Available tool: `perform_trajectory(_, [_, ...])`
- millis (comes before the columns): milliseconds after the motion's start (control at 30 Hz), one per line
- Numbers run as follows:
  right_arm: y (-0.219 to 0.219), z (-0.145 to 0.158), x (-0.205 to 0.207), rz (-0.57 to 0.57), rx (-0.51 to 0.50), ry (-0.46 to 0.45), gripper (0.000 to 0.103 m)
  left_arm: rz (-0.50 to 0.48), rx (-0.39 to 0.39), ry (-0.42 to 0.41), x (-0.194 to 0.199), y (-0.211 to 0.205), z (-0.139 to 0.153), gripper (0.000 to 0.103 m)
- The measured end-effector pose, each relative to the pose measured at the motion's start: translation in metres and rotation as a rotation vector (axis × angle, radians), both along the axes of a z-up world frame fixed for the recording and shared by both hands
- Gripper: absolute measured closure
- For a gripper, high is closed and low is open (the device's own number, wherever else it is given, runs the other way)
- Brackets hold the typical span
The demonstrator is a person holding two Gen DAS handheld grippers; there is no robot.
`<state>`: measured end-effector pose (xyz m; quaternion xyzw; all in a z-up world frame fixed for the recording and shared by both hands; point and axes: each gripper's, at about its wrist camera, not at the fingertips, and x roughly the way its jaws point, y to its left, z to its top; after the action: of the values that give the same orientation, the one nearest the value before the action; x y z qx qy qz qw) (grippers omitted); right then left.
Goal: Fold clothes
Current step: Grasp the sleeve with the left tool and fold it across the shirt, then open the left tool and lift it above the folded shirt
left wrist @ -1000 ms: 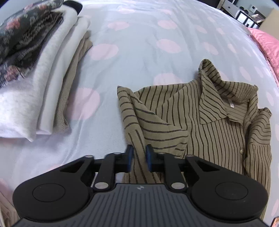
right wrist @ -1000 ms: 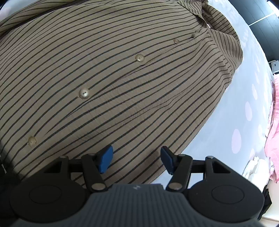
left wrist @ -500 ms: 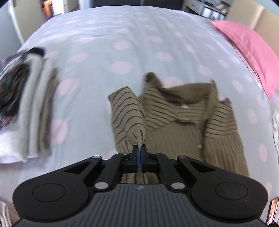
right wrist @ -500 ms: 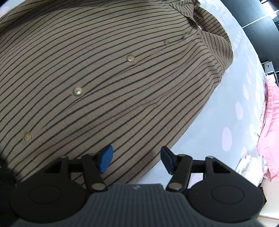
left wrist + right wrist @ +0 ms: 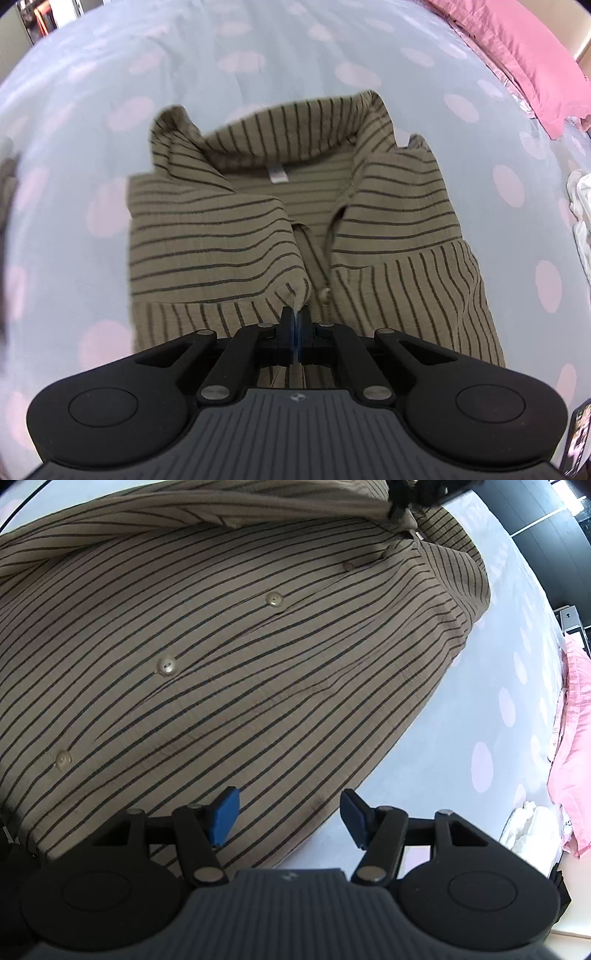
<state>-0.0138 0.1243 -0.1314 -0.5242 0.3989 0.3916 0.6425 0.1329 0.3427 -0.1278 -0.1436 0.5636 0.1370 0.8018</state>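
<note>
An olive shirt with dark stripes (image 5: 388,229) lies on the bed, collar away from me, a white label showing inside the neck. My left gripper (image 5: 295,325) is shut on the tip of the shirt's left sleeve (image 5: 207,243), which is drawn across the chest toward the button line. In the right wrist view the same striped shirt (image 5: 221,657) fills the frame, its row of pale buttons running diagonally. My right gripper (image 5: 290,816) hovers open just above the shirt's lower edge, nothing between its blue pads. The left gripper (image 5: 413,494) shows at the top edge of that view.
The pale bedsheet with pink dots (image 5: 221,51) surrounds the shirt. A pink pillow (image 5: 517,55) lies at the far right. White crumpled cloth (image 5: 581,206) sits at the right edge, and pink fabric (image 5: 572,738) lies beside the bed's right side.
My left gripper closed on the sleeve and carried it rightward over the shirt front; the stack of folded clothes left its view. The right gripper stayed open, shifting only slightly.
</note>
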Motion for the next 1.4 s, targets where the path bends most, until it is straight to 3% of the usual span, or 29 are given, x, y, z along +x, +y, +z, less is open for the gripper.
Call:
perform_trajectory(267, [0.003, -0.005, -0.003, 0.014, -0.015, 0.001, 0.040, 0.037, -0.088, -0.033, -0.001, 0.012, -0.035, 0.100])
perform_trajectory(367, [0.005, -0.008, -0.005, 0.022, -0.023, 0.000, 0.040, 0.029, -0.101, -0.069, -0.010, 0.012, -0.027, 0.082])
perform_trajectory(500, [0.004, -0.010, -0.009, 0.037, -0.036, -0.010, 0.040, -0.033, -0.018, -0.115, -0.032, -0.001, 0.006, 0.064])
perform_trajectory(633, [0.002, -0.007, -0.012, 0.043, -0.025, -0.024, 0.040, -0.092, 0.028, -0.152, -0.071, -0.020, 0.040, 0.059])
perform_trajectory(800, [-0.001, -0.006, -0.016, 0.053, -0.026, -0.039, 0.040, -0.104, 0.049, -0.119, -0.131, -0.033, 0.058, 0.058])
perform_trajectory(933, [-0.004, -0.005, -0.024, 0.073, -0.012, -0.048, 0.040, -0.074, 0.038, -0.097, -0.185, -0.029, 0.063, 0.058])
perform_trajectory(1100, [-0.007, -0.006, -0.033, 0.093, -0.008, -0.047, 0.040, -0.053, 0.102, -0.060, -0.247, -0.034, 0.065, 0.058])
perform_trajectory(1233, [-0.008, -0.005, -0.040, 0.113, -0.004, -0.053, 0.040, -0.017, 0.108, -0.024, -0.295, -0.041, 0.064, 0.058])
perform_trajectory(1400, [-0.006, -0.006, -0.049, 0.134, -0.003, -0.053, 0.040, -0.051, 0.149, 0.007, -0.341, -0.064, 0.060, 0.057])
